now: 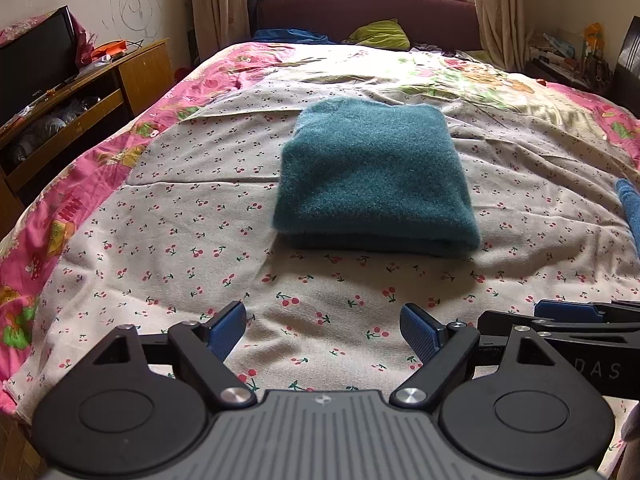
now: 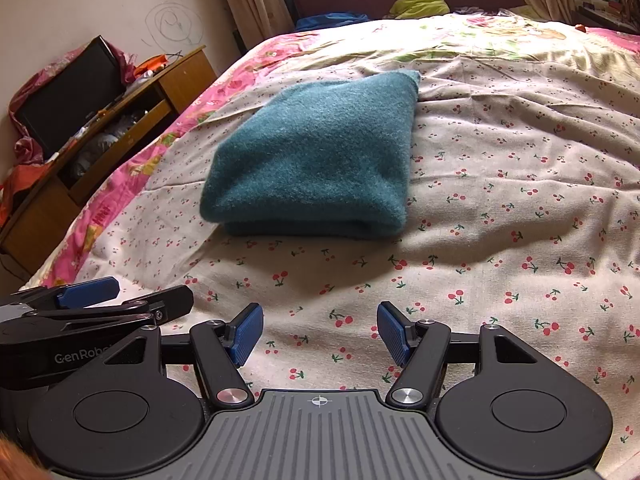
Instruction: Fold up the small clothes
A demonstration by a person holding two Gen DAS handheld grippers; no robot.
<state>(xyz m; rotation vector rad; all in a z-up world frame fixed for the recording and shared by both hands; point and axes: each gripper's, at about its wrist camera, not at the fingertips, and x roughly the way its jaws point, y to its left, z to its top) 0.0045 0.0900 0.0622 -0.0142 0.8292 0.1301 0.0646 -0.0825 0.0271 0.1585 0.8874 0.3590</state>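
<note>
A teal fuzzy garment (image 1: 374, 176) lies folded into a thick rectangle on the cherry-print sheet (image 1: 172, 240); it also shows in the right wrist view (image 2: 316, 152). My left gripper (image 1: 324, 332) is open and empty, held low over the sheet a short way in front of the garment. My right gripper (image 2: 320, 334) is open and empty too, beside the left one and near the garment's front right. Each gripper shows at the edge of the other's view, the right gripper (image 1: 568, 312) and the left gripper (image 2: 92, 292).
The bed has a pink floral cover (image 1: 48, 216) and a maroon headboard (image 1: 368, 12). A wooden cabinet with a TV (image 1: 36, 60) stands left of the bed. A yellow-green cloth (image 1: 380, 34) and blue cloth (image 1: 288, 36) lie by the headboard. A blue item (image 1: 630, 208) lies at right.
</note>
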